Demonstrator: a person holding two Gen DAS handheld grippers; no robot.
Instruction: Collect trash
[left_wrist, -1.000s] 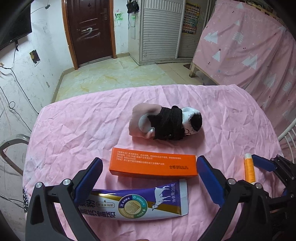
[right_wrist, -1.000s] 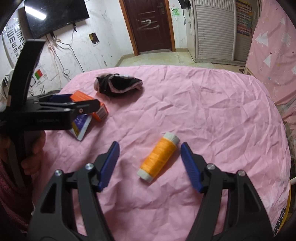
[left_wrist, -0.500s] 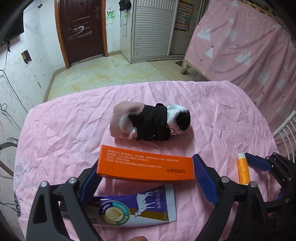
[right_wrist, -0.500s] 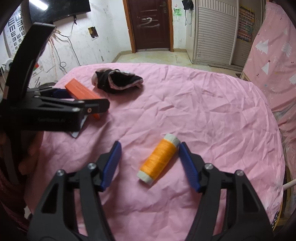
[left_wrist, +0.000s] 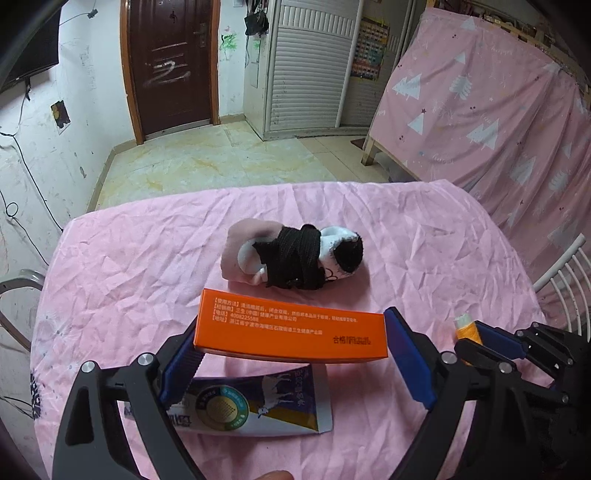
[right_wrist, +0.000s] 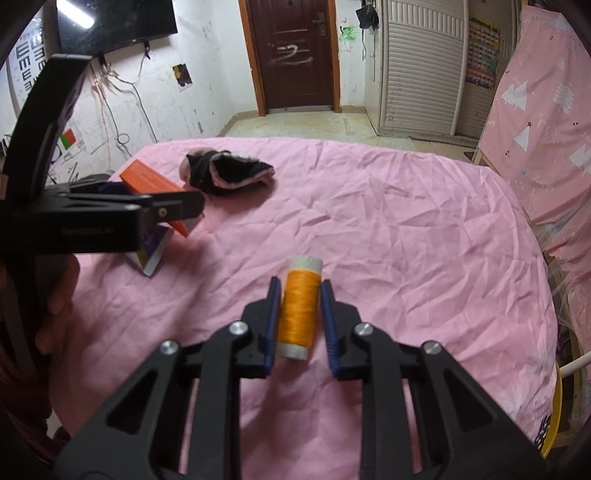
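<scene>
My left gripper (left_wrist: 291, 354) is shut on an orange box (left_wrist: 291, 332) by its two ends and holds it lifted above a purple toothpaste tube (left_wrist: 255, 406) lying on the pink table cloth (left_wrist: 129, 266). The box also shows in the right wrist view (right_wrist: 151, 184). My right gripper (right_wrist: 299, 325) is shut on an orange thread spool (right_wrist: 299, 310), gripped across its sides just over the cloth. The spool's tip shows in the left wrist view (left_wrist: 466, 326).
A bundle of black, white and pink socks (left_wrist: 295, 258) lies at mid table, behind the box. A pink curtained bed frame (left_wrist: 480, 110) stands on the right. A white wire rack (left_wrist: 565, 280) is by the table's right edge.
My left gripper closed on the orange box and lifted it off the cloth. My right gripper closed on the spool, which turned to line up with the fingers.
</scene>
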